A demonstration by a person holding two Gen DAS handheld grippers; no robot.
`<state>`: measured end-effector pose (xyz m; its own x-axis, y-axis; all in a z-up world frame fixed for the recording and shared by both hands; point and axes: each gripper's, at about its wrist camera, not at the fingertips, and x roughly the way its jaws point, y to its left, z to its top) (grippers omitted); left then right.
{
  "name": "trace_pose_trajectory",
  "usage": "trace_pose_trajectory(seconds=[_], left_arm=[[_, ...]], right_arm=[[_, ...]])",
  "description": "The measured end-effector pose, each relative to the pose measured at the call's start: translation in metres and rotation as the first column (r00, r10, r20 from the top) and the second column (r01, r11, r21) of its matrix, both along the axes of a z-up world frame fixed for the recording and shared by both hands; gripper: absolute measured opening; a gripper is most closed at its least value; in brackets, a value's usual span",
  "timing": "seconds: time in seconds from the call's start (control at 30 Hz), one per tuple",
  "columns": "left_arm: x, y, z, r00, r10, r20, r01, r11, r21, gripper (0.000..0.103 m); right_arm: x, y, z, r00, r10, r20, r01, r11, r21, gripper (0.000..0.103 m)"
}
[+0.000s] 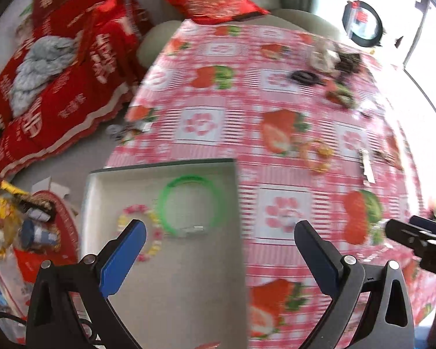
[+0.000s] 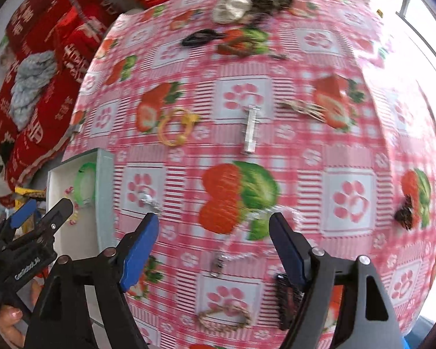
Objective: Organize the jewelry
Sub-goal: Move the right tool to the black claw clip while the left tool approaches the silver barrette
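Blue-padded left tongs (image 1: 219, 232) stand wide apart with nothing between them, above the near edge of a white tray (image 1: 101, 192) at the surface's left side. Inside the tray lie a pink-and-yellow beaded bracelet (image 1: 154, 232) and, touching it on the right, a green bangle (image 1: 189, 203).

To the right spreads the surface (image 1: 276, 101), covered in a pink checked cloth with strawberries. On it, well beyond the tray, a yellow ring bracelet (image 2: 174, 128) lies beside a silver bar clasp (image 2: 250, 131), and further right a gold, comb-like piece (image 2: 303, 107). At the far edge sit a black hair tie (image 2: 200, 37) and a crumpled pale item (image 2: 232, 3).

Right tongs (image 2: 215, 224) are likewise spread wide and hold nothing, hovering over a thin silver chain (image 2: 235, 250) that trails across the cloth. Nearer the camera lie a braided rope bracelet (image 2: 223, 315) and a dark comb clip (image 2: 287, 299), partly hidden by the right finger (image 2: 287, 250). A dark piece (image 2: 405, 212) rests near the right edge.
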<state>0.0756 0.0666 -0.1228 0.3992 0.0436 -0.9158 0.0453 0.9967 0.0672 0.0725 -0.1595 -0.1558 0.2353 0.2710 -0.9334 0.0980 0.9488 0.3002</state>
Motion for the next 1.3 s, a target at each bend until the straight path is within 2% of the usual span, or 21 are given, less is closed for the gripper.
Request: trace_pose_trajectory(seconds=[0.2, 0.47, 0.9, 1.23, 1.27, 1.3], left_arm=[[0.001, -0.053, 0.001, 0.996, -0.090, -0.022, 0.089, 0.995, -0.042, 0.103], [0.008, -0.104, -0.011, 0.983, -0.172, -0.057, 0.171, 0.985, -0.027, 0.103], [0.032, -0.156, -0.036, 0.969, -0.225, -0.106, 0.222, 0.974, -0.037, 0.103], [0.058, -0.182, -0.056, 0.965, -0.237, -0.110, 0.234, 0.972, -0.038, 0.103], [0.061, -0.185, -0.059, 0.965, -0.238, -0.113, 0.236, 0.971, -0.032, 0.096], [0.063, -0.189, -0.063, 0.963, -0.240, -0.121, 0.238, 0.971, -0.027, 0.095]], right_arm=[[-0.016, -0.038, -0.005, 0.998, -0.061, -0.023, 0.060, 0.998, -0.022, 0.081], [-0.035, -0.091, -0.012, 0.987, -0.151, -0.048, 0.149, 0.988, -0.039, 0.081], [-0.038, -0.154, -0.014, 0.976, -0.216, -0.021, 0.212, 0.971, -0.106, 0.081], [-0.038, -0.196, -0.029, 0.963, -0.265, -0.038, 0.257, 0.955, -0.149, 0.081], [-0.038, -0.198, -0.032, 0.963, -0.267, -0.041, 0.258, 0.954, -0.151, 0.081], [-0.037, -0.201, -0.034, 0.962, -0.268, -0.045, 0.258, 0.954, -0.153, 0.081]])
